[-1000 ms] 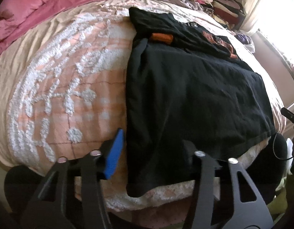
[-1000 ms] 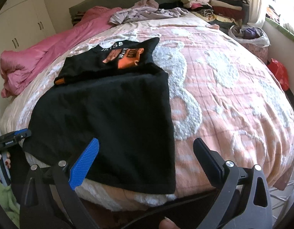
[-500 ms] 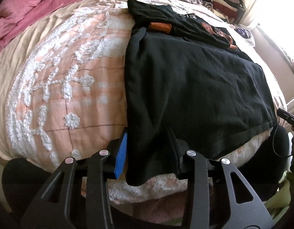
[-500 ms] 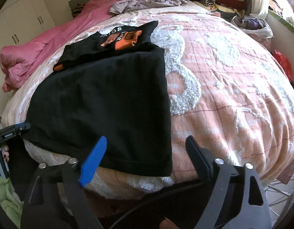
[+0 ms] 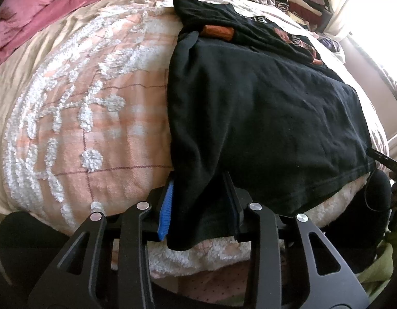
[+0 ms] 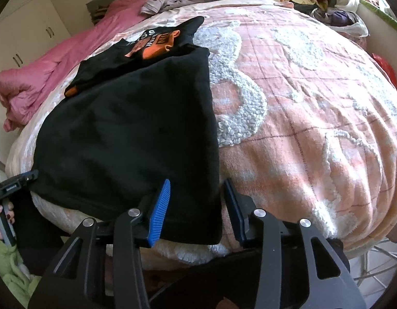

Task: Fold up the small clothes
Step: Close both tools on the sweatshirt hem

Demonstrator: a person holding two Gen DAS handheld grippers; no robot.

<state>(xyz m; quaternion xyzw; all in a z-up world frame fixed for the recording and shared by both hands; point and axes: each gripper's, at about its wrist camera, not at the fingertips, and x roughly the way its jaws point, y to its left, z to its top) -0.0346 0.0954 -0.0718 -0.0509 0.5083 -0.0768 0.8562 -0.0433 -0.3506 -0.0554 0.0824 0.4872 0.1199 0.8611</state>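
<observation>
Black garment (image 5: 263, 118) flat on bed, orange-printed top end

My left gripper (image 5: 198, 200) points down, and its two fingers pinch the black cloth (image 5: 263, 118) tight. My right gripper (image 6: 196, 206) points down too. Its jaws have just been closing, with the cloth's corner between them, but gaps show beside both pads.

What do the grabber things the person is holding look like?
Both the left gripper and the right gripper are black frames with triangular cut-outs and round silver bolts. Their fingers carry ribbed blue pads.
</observation>
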